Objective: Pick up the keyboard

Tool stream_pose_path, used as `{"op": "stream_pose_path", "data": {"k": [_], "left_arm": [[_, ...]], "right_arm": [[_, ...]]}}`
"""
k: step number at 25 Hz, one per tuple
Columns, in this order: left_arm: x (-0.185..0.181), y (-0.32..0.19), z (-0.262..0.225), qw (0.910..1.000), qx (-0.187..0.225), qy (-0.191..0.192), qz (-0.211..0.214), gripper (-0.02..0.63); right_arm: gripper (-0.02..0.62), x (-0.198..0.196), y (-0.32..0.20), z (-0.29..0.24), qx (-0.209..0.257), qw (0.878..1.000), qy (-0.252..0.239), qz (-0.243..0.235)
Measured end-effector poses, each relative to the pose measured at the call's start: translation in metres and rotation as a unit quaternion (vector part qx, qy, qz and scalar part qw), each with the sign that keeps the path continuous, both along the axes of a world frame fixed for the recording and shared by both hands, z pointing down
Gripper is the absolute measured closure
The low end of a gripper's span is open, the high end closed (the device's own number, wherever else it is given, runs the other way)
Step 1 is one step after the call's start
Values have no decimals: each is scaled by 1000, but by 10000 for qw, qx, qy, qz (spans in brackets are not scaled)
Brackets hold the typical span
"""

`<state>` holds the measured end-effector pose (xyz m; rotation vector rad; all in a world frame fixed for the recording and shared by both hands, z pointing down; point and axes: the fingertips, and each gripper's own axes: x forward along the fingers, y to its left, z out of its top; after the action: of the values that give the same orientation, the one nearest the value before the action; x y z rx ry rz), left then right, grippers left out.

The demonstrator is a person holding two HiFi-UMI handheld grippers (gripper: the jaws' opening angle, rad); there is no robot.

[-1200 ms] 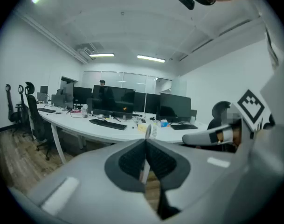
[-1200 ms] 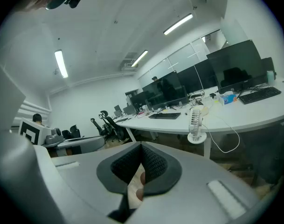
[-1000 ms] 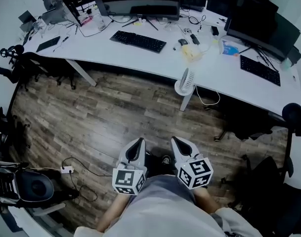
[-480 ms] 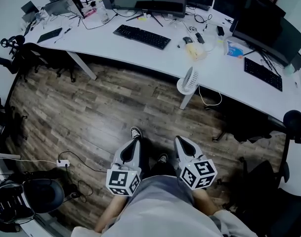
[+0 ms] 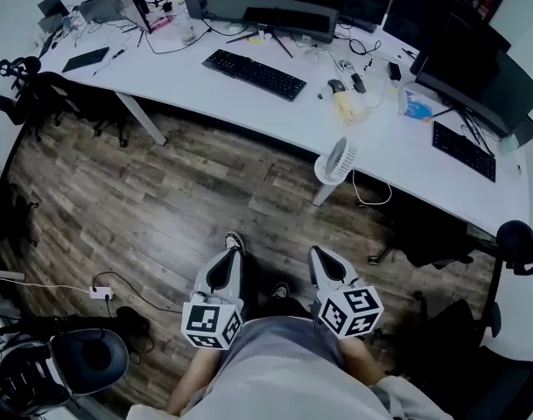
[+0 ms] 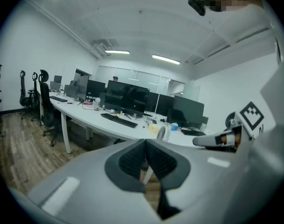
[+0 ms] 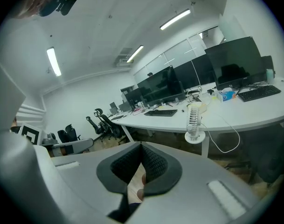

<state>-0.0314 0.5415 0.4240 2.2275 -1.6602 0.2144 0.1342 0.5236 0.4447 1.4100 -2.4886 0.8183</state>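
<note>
Carried forward on a step, the left gripper (image 5: 234, 254) and right gripper (image 5: 319, 255) hang closed and empty, well apart from the keyboard (image 5: 255, 73) on the desk (image 5: 183, 66). Approach is underway; next, walk closer and open the jaws.

1 table (image 5: 161, 68). 2 keyboards: keyboard (image 5: 255, 73) mid-table, keyboard (image 5: 463, 150) nr right end. 1 fan (image 5: 334, 160) at front edge. Monitors (image 5: 463, 68): 4 min., exact no. unclear. 1 blue box (image 5: 415, 105). 2 grippers: left gripper (image 5: 231, 256), right gripper (image 5: 319, 256).
</note>
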Motion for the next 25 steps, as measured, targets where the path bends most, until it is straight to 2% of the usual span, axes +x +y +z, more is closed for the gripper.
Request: {"op": "stream_pose_path", "data": {"k": [5,13,25], "left_arm": [[-11,-26,2,10000,-55,46,12,606],[-27,-94,-18,9999,81,54,97,606],[-83,-196,-42,9992,172,38,357,606]], "right_arm": [[594,-12,-26,3,-72,10000,33,16],[594,-36,-86,-13,4,9999,109,-7],[594,-100,-182,-30,16,9999,113,107]]}}
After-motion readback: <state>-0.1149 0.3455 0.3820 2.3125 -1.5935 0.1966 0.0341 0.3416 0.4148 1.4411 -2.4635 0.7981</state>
